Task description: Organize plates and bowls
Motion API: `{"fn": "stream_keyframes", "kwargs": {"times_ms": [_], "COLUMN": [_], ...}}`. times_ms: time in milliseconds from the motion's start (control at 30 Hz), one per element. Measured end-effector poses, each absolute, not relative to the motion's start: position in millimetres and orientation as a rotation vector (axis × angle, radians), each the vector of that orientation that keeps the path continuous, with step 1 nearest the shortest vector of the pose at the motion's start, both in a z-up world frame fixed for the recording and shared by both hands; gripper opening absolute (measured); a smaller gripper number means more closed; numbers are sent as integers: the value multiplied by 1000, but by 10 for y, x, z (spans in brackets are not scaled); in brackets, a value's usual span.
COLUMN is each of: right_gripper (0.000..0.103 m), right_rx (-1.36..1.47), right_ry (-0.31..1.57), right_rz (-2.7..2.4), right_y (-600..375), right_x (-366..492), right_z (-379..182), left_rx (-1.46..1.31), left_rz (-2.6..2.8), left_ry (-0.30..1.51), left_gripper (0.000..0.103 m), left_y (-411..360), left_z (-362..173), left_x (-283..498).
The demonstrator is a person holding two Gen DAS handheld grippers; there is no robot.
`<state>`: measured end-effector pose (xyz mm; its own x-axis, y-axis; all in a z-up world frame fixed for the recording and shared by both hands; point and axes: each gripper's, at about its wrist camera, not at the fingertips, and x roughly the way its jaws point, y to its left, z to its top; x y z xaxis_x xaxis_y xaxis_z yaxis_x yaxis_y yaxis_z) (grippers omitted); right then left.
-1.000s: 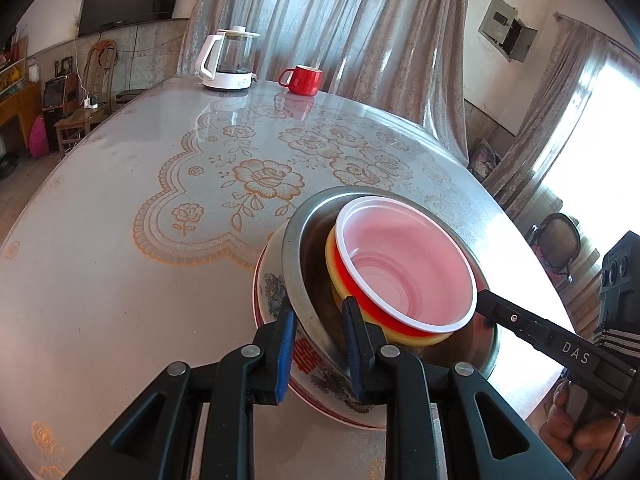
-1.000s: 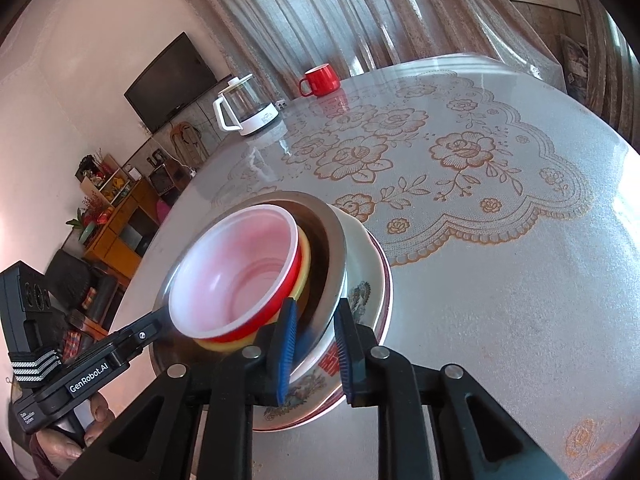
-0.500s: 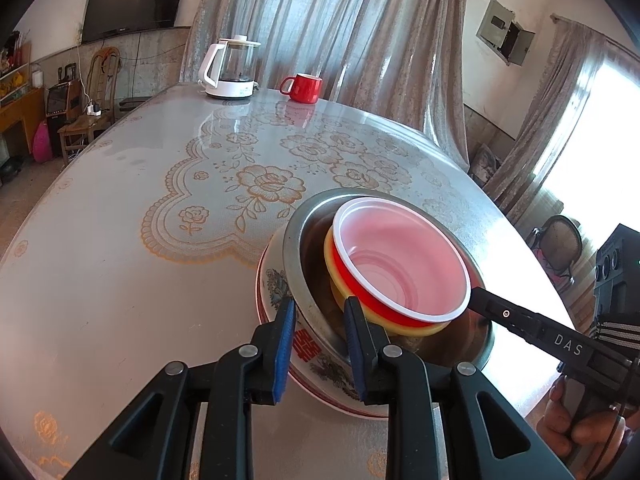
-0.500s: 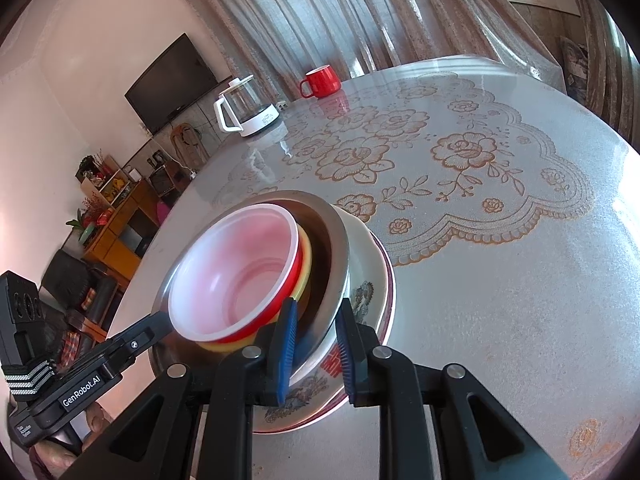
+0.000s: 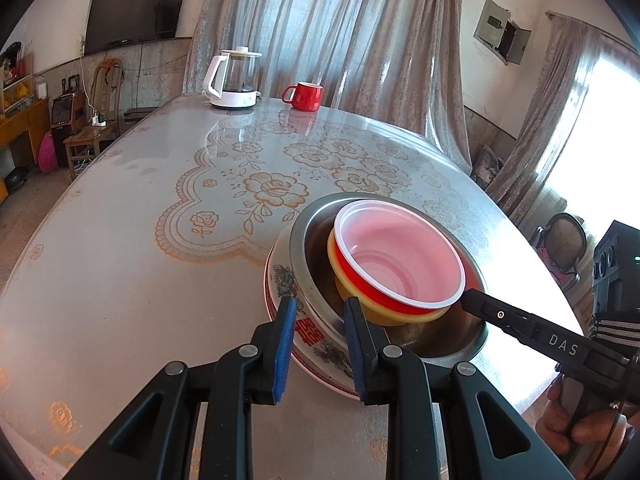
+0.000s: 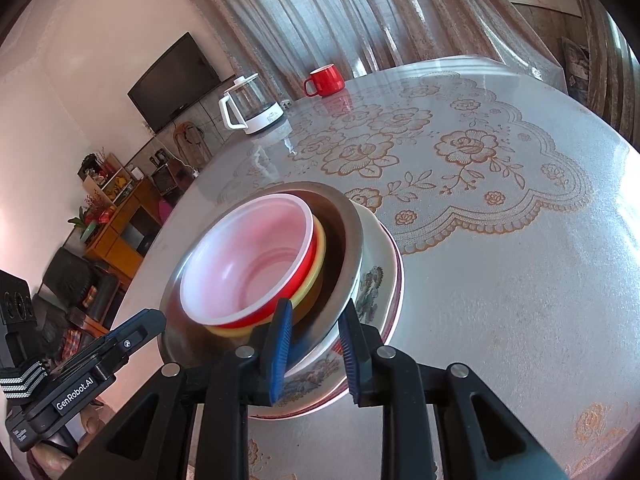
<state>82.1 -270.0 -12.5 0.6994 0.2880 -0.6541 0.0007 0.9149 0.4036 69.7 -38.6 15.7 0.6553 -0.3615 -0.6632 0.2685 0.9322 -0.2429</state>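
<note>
The nested stack of bowls (image 5: pixel 384 280) sits on the surface (image 5: pixel 140 240) directly between the two grippers. The left gripper (image 5: pixel 320 344) straddles its near rim with both pads slightly apart. The right gripper (image 6: pixel 314 346) straddles the opposite rim, and its pads have just been opening, so neither one clamps the stack.

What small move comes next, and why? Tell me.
Probably draw the right gripper back off the rim of the steel bowl: its jaws have just been opening with that rim between them, and the nested stack, red bowl uppermost, appears to sit on the table.
</note>
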Motion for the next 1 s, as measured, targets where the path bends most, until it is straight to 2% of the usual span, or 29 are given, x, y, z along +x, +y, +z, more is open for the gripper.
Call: {"fn": "stream_keyframes", "kwargs": {"times_ms": [167,600,1000], "right_gripper": [26,25,29], "right_rx": [379,373,442], "right_ry": [777,761,714], "right_rz": [168,152,129], "right_y": [-2672,-2649,-2947], "right_x": [789,772,574], "right_z": [-119,-133,-85], "left_rx": [-131,-152,-233], "left_rz": [-350,-311,-199], "left_ry": [775,811,835], "left_gripper": [25,25,25], "left_y": [-347,-217,280], "left_z": [155,29,-141], "left_x": [663,618,581]}}
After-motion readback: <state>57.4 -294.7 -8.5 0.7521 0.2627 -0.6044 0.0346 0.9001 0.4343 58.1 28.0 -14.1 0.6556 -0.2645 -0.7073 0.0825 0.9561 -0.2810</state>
